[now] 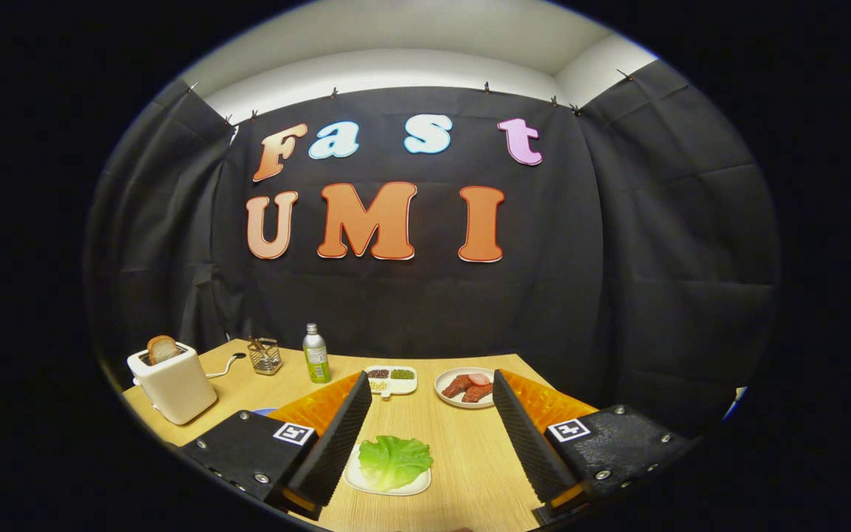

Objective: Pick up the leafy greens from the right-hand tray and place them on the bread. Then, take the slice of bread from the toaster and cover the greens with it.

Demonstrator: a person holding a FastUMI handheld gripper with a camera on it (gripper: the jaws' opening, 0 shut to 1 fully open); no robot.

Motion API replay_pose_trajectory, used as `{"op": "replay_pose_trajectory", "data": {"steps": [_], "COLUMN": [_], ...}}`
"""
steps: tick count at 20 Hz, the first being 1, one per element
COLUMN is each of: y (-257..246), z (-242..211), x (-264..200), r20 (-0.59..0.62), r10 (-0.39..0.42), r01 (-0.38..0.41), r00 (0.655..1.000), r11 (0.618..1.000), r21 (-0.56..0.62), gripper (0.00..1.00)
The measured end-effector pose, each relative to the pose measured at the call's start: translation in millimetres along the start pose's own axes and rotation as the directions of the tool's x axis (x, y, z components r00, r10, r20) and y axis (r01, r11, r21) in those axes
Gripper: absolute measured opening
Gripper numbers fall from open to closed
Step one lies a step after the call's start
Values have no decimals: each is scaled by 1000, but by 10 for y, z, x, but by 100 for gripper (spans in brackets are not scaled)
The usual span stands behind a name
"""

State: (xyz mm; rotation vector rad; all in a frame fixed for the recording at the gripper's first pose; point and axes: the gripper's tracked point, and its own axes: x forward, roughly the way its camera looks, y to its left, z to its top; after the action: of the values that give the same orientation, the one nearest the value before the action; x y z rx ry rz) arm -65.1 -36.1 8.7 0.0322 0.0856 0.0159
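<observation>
My gripper [436, 436] is open, held above the wooden table [462, 451] with nothing between its fingers. A green lettuce leaf [394, 461] lies on a small white tray [366, 484] between the fingers, close to the left finger [337, 443]. A white toaster [172, 383] stands at the table's left edge, beyond the left finger. A slice of toasted bread [162, 349] sticks up out of its slot. A blue sliver [264, 411] peeks out behind the left finger; I cannot tell what it is.
Beyond the fingers, a white plate [446, 393] carries pieces of red meat [467, 387]. A divided white dish [391, 380] of seasonings, a green bottle [315, 355] and a wire holder [265, 355] stand toward the table's far side. The toaster's cord [224, 367] trails across the wood.
</observation>
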Motion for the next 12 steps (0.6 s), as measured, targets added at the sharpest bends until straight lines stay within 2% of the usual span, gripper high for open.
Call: {"op": "replay_pose_trajectory", "data": {"steps": [4, 8, 12], "y": [63, 255, 434], "z": [-202, -325, -272], "x": [27, -1, -74], "r20": [-21, -39, -3], "r10": [0, 39, 81], "r01": [0, -40, -81], "r00": [1000, 998, 997], "r11": [1000, 998, 994], "r21": [0, -39, -78], "gripper": [99, 99, 99]}}
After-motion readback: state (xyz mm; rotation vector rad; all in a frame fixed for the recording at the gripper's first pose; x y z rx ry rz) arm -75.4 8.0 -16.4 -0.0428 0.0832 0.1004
